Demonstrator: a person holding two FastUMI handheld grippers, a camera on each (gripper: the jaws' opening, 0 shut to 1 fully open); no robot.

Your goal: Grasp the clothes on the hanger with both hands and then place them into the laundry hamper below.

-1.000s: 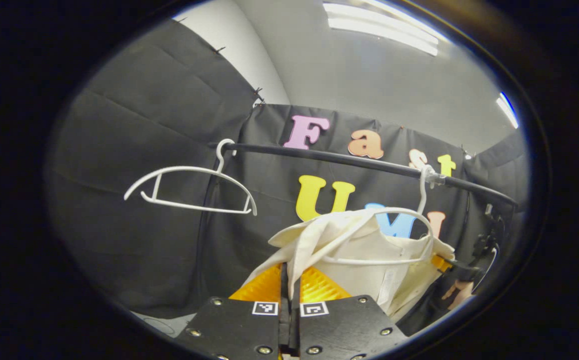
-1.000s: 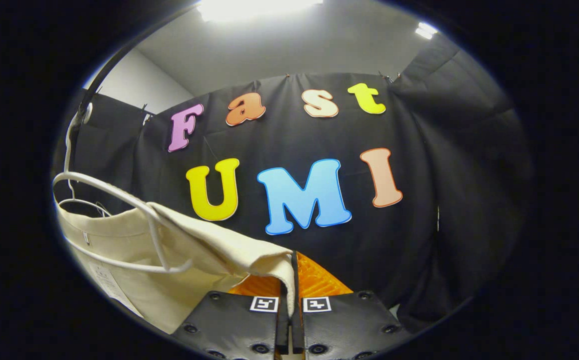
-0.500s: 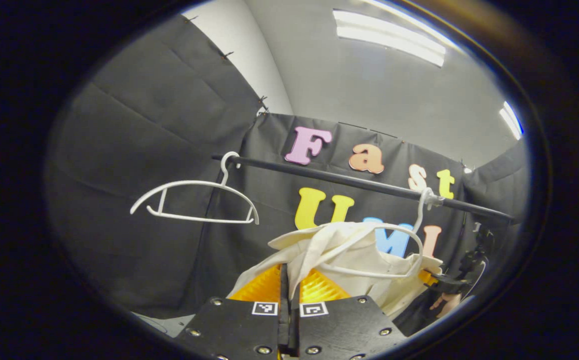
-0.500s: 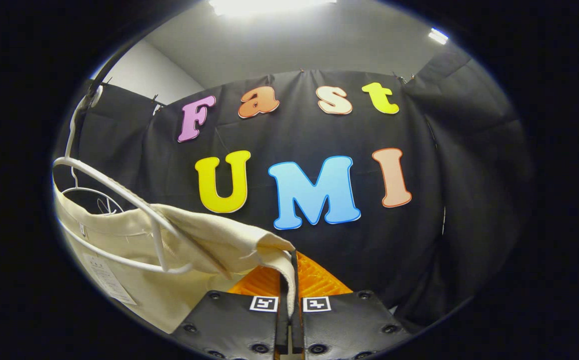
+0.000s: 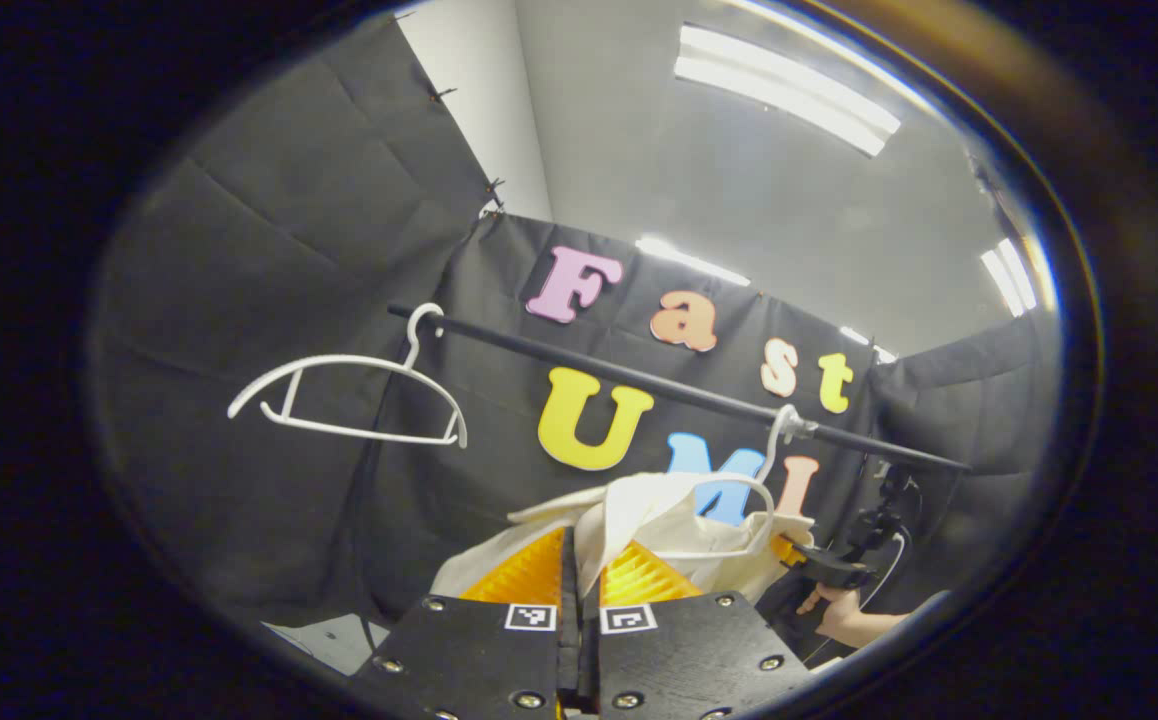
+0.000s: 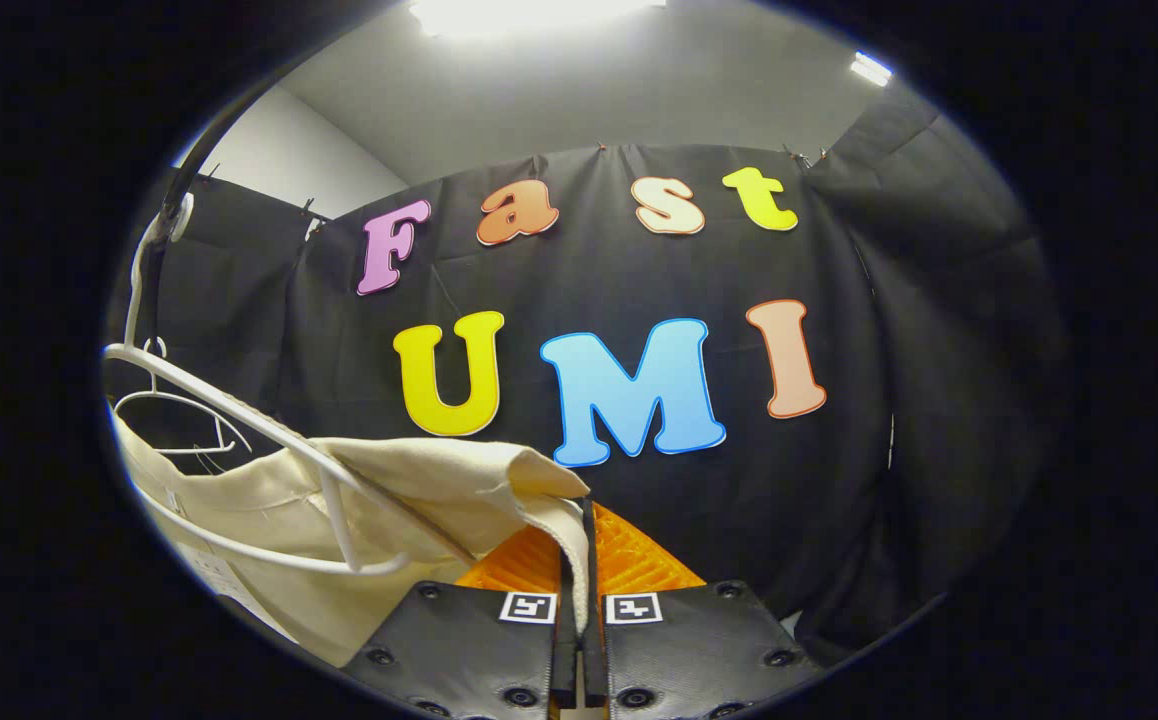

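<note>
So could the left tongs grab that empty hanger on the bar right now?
Probably not yet. The left tongs are shut on the cream shirt, so they have no free grip. The empty hanger hangs on the bar up and off to the side, with nothing in between.

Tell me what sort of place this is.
Likely a cloth-walled recording booth set up as a laundry corner: black drapes, a clothes rail with white hangers, and a cream garment pinched by both grippers.

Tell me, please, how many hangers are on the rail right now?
2: a bare hanger at the rail's left end, and a second hanger farther right carrying the cream garment. Others might be hidden out of view.
</note>
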